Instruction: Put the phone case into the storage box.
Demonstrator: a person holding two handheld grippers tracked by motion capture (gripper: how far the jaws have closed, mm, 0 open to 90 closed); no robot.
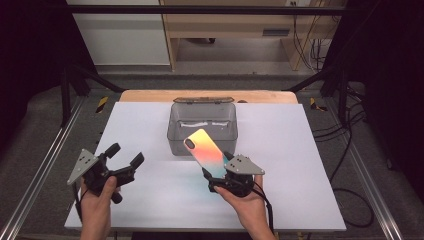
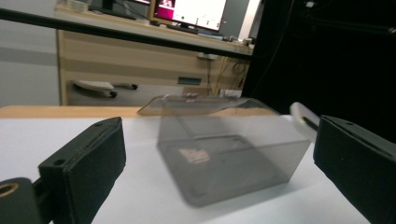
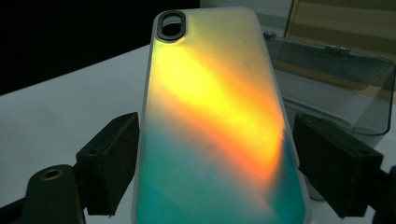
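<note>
Close before me, the white worktop [image 1: 300, 150] stretched away to its wooden far edge, the biggest thing in my reach. Toward its far side, in the middle, sat the smoky clear plastic box [image 1: 202, 127], its lid [image 1: 202, 100] swung back on the hinges so the box stood open; in the left gripper view the box [image 2: 229, 158] lay ahead between my left fingers [image 2: 88, 163], slightly blurred. Next in size came the phone case [image 1: 205, 148], iridescent, shading from yellow-orange at its camera cutout to teal at the lower end. I held it off the worktop, tilted, its upper end reaching over the near wall of the box. My right gripper [image 1: 218, 176] had its fingers [image 3: 109, 163] pinching the case [image 3: 215, 121] by its two long edges, low down near the teal end. My left gripper [image 1: 125, 155] hung off to the left, well apart from the box and the case, its fingers spread wide with nothing between them.
</note>
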